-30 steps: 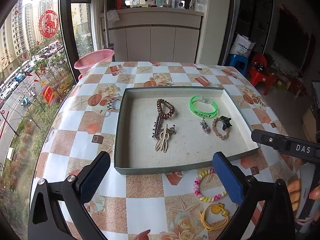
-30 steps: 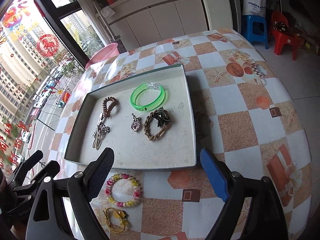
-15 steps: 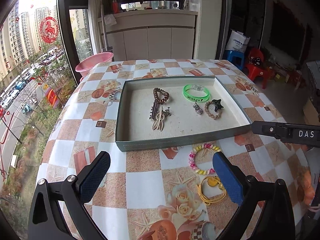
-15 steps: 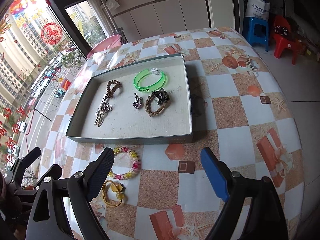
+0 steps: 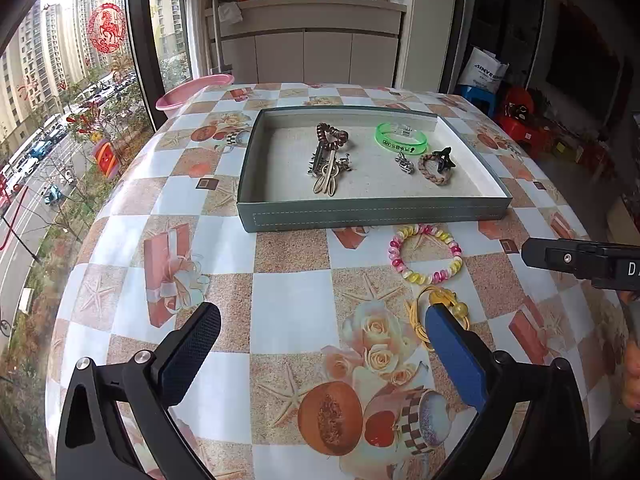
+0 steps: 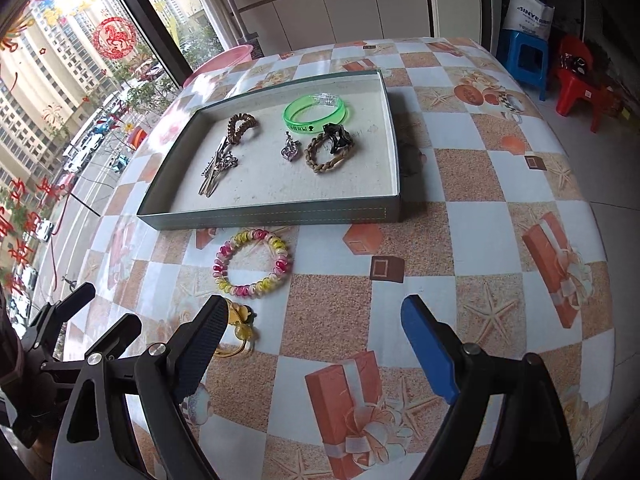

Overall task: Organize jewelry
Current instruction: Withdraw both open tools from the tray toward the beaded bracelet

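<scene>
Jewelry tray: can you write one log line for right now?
left tool open | right tool open | tray five pieces | bead bracelet, yellow cord outside

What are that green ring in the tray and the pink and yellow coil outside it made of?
The translucent green bangle looks like glossy plastic or silicone: light passes through it. The pink-and-yellow spiral hair tie seems shiny plastic coil, with glinting loops. The grey-green shallow tray looks like stitched leatherette.

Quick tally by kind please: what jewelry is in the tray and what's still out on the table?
Bracelets: 2, green bracelet, braided bracelet
Spiral hair ties: 2, brown, pink-yellow on table
Hair clips: 1 cluster
Pendant: 1
Yellow cord piece: 1 on table
Total: 7
</scene>
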